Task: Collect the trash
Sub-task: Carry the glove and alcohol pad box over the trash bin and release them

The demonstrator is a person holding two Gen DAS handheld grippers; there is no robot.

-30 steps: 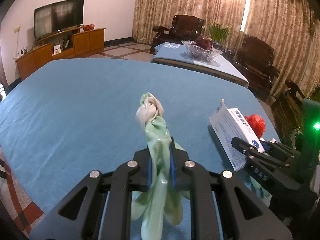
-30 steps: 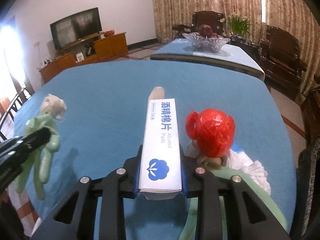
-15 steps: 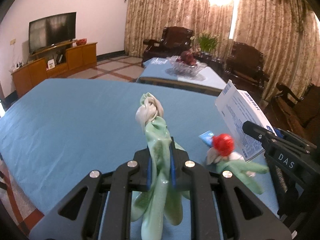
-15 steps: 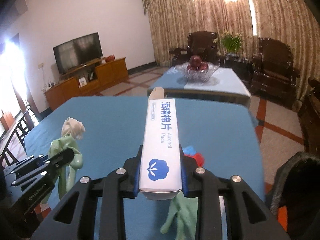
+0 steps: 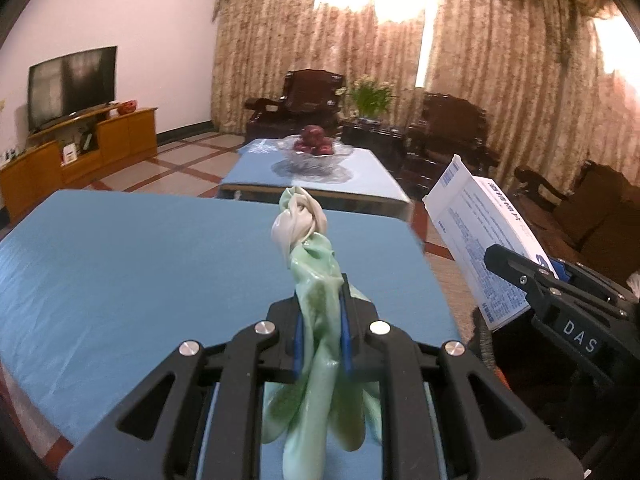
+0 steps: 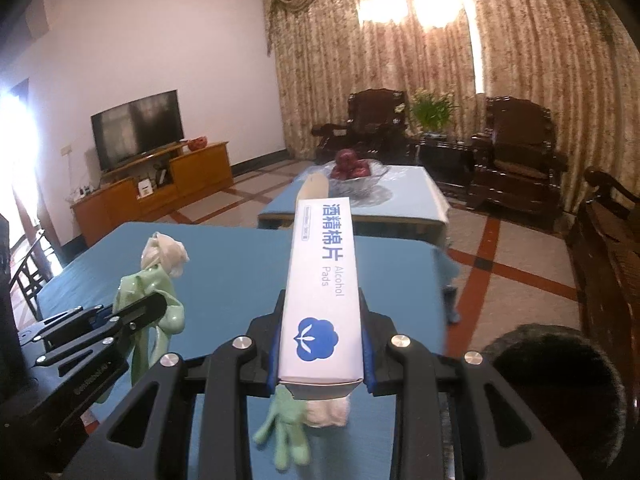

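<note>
My left gripper (image 5: pixel 319 336) is shut on a pale green rubber glove (image 5: pixel 316 280) with a crumpled whitish tip, held above the blue table (image 5: pixel 160 260). It also shows in the right wrist view (image 6: pixel 154 280). My right gripper (image 6: pixel 322 344) is shut on a white alcohol pads box (image 6: pixel 322 280) with blue print, also in the left wrist view (image 5: pixel 484 240) at the right. Another green glove (image 6: pixel 286 436) and a white wad (image 6: pixel 328 412) lie on the table below the box.
A dark round bin rim (image 6: pixel 560 380) sits low at the right beyond the table edge. A second blue table with a glass fruit bowl (image 6: pixel 352 172) stands behind. Dark wooden armchairs (image 6: pixel 516 160) and a TV cabinet (image 6: pixel 160 192) line the room.
Both grippers have risen and tilted up, so more of the room and less of the table shows. The red ball of trash has dropped out of view. Both grips are unchanged.
</note>
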